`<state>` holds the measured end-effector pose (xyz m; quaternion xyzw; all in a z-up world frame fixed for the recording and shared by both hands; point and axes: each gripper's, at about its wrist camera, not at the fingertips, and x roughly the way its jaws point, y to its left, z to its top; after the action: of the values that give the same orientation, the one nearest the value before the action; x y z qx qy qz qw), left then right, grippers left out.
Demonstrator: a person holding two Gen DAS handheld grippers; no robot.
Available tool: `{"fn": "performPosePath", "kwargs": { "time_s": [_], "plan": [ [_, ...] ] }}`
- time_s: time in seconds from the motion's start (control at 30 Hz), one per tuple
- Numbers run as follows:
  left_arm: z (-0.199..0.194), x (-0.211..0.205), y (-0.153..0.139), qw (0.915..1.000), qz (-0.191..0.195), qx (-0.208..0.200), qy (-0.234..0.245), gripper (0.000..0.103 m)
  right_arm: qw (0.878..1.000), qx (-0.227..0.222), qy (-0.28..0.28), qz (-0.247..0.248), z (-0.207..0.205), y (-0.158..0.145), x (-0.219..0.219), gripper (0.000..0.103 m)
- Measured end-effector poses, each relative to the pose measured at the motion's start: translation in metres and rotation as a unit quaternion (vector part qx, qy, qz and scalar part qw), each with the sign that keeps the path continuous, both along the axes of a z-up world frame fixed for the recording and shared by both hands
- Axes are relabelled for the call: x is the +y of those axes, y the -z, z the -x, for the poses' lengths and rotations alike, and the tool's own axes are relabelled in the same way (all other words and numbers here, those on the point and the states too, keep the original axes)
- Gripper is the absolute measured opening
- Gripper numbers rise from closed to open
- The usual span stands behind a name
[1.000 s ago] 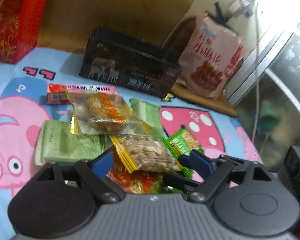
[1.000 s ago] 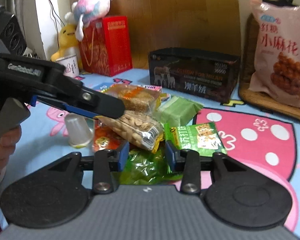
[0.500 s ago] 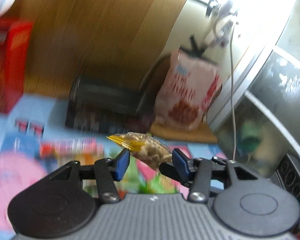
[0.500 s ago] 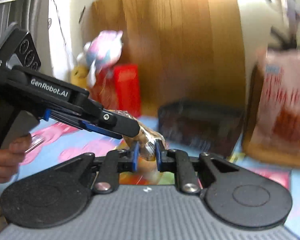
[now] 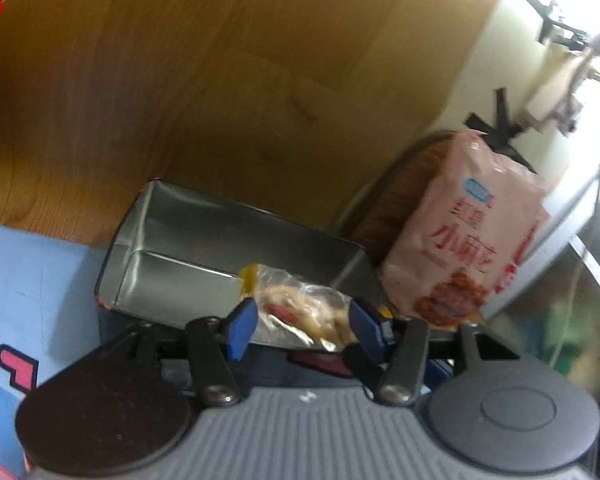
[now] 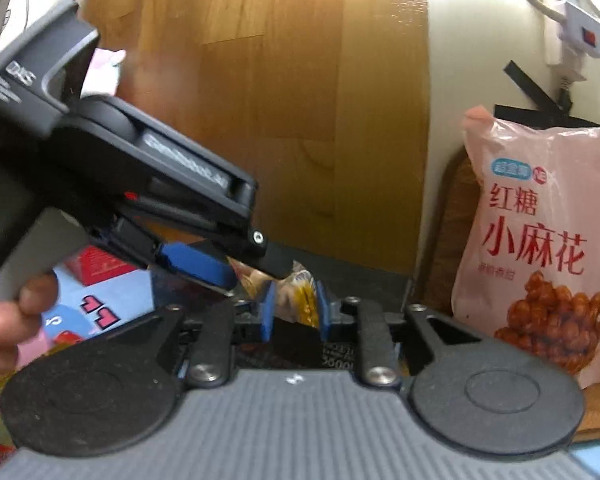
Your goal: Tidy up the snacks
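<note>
Both grippers' jaws opening, snack pkt (image 5: 300, 312) between, over tin (image 5: 172, 240).

A: What print can you read here?

B: The pink snack bag (image 6: 540, 248) carries red characters, 红糖 above a larger 小麻花. Its blue oval badge and the small line beneath are too blurred.

A: And on the left hand-held gripper (image 6: 236, 276)?

B: "DAS" stands on its upper housing; the white lettering along its arm is smeared.

A: The dark tin (image 5: 188, 264)?

B: Nothing readable.
</note>
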<state>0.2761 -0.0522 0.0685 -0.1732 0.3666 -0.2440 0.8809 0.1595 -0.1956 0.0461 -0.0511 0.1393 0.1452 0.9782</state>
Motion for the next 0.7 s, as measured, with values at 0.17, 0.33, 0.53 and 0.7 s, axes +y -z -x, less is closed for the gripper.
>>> {"fn": "performPosePath", "kwargs": {
  "time_s": [0.17, 0.33, 0.53, 0.7],
  "plan": [
    [0.015, 0.015, -0.009, 0.9998, 0.001, -0.016, -0.014, 0.066, 1.0, -0.008, 0.0, 0.008, 0.01, -0.001, 0.002, 0.042],
    [0.045, 0.049, -0.022, 0.9994, -0.005, -0.026, -0.023, 0.066, 0.999, 0.017, 0.009, -0.05, 0.02, -0.013, -0.02, 0.042],
    [0.068, 0.085, -0.034, 0.9985, -0.039, -0.009, -0.036, 0.066, 0.991, 0.056, 0.021, -0.116, 0.014, -0.077, -0.061, 0.042],
    [0.102, 0.11, -0.05, 0.9985, -0.042, -0.01, -0.034, 0.066, 0.986, -0.023, 0.009, -0.166, 0.024, -0.202, -0.093, 0.04]
  ]
}}
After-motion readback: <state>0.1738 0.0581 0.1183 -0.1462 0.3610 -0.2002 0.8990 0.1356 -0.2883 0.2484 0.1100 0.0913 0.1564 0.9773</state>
